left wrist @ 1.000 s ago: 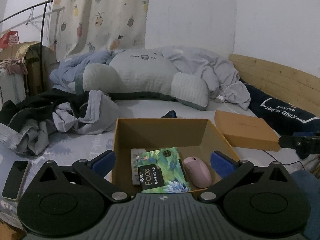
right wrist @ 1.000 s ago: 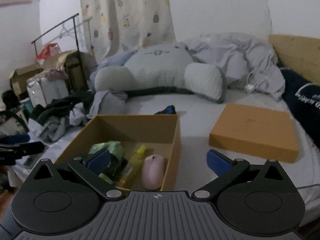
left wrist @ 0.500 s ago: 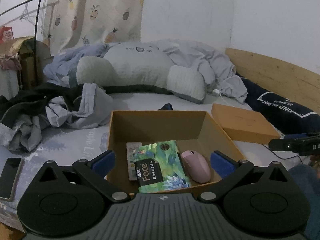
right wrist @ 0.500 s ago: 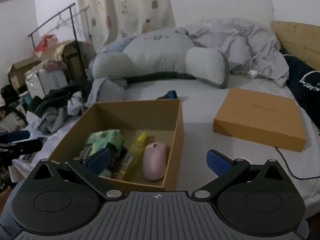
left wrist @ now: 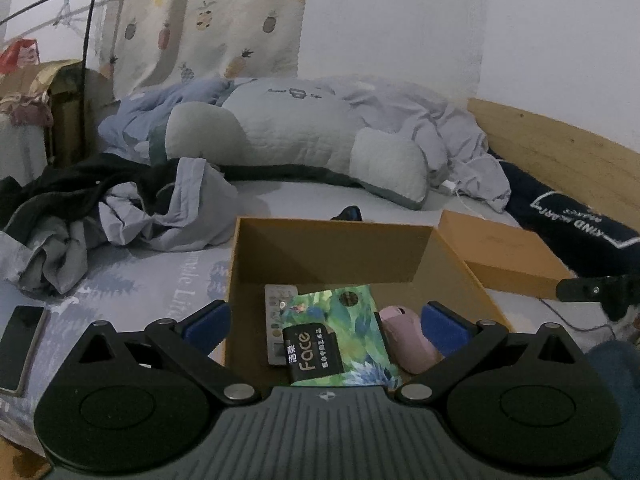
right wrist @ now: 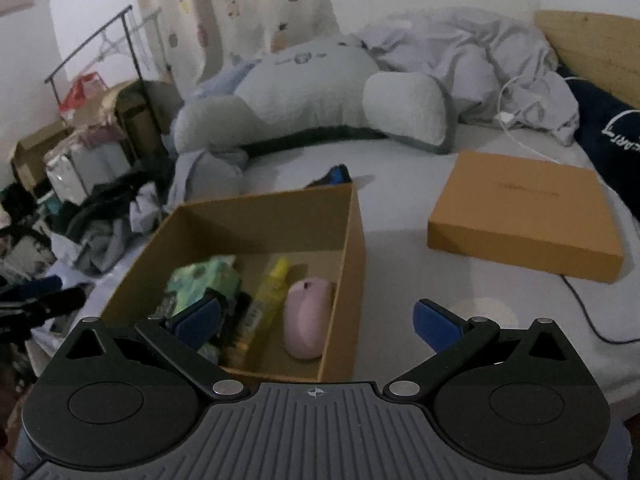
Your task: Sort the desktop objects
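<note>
An open tan cardboard box [left wrist: 332,256] sits on the bed; it also shows in the right wrist view [right wrist: 356,248]. In it lie a green tissue pack [left wrist: 340,332] marked "Face", a pink mouse [left wrist: 404,340], a grey remote [left wrist: 276,320] and, in the right wrist view, a yellow bottle [right wrist: 266,308] beside the pink mouse [right wrist: 306,322]. My left gripper [left wrist: 326,328] is open and empty over the box's near edge. My right gripper [right wrist: 316,322] is open and empty, straddling the box's right wall.
A flat tan box lid [right wrist: 524,220] lies right of the box. A black phone [left wrist: 20,340] lies at the left bed edge. Crumpled clothes [left wrist: 120,208], a big pillow [left wrist: 296,144], a charger cable [right wrist: 580,304] and a wooden headboard [left wrist: 560,156] surround the area.
Both views have shifted a little closer and lower toward the box. Both grippers stay open and empty; the objects in the box have not moved.
</note>
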A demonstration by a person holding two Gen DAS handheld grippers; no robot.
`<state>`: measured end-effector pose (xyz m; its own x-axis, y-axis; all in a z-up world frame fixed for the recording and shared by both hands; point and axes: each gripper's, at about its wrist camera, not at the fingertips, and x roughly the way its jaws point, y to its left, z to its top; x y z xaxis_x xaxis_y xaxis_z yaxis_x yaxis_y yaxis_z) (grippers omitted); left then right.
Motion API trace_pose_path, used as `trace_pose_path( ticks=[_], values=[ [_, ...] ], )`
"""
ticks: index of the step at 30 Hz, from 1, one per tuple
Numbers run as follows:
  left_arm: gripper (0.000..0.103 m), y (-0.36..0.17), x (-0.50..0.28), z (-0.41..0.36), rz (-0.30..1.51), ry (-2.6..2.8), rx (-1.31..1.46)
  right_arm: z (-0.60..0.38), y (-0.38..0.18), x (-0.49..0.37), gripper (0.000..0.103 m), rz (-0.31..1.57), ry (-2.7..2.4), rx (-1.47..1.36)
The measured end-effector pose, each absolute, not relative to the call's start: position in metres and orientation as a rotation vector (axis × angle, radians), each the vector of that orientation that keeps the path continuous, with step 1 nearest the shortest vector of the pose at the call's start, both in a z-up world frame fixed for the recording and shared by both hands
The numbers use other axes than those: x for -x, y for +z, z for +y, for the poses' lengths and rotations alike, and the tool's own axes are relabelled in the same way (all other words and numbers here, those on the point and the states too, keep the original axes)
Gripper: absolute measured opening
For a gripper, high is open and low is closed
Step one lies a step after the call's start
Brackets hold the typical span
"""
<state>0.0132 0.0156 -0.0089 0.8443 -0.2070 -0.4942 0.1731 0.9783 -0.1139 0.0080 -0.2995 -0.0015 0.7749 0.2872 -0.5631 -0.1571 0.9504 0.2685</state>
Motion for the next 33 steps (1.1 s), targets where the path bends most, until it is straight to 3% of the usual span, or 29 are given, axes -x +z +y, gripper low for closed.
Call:
trace_pose_path(
  ticks=[11,22,28,33],
  values=[
    [0.103,0.035,-0.054,0.029,0.532,-0.297,0.272,-0.299,0.060,-0.062,0.103,0.640,0.327,-0.287],
    [0.103,0.126,-0.129,0.001,0.419,-0.382,0.122,-0.299,0.159,-0.149,0.103,0.524,0.396,-0.378],
    [0.103,0.128,-0.197,-0.016,0.477,-0.390,0.059,-0.295,0.159,-0.229,0.103,0.608,0.428,-0.482],
    [0.100,0.101,-0.252,-0.034,0.564,-0.377,-0.004,-0.286,0.125,-0.290,0.102,0.718,0.380,-0.529]
  ],
)
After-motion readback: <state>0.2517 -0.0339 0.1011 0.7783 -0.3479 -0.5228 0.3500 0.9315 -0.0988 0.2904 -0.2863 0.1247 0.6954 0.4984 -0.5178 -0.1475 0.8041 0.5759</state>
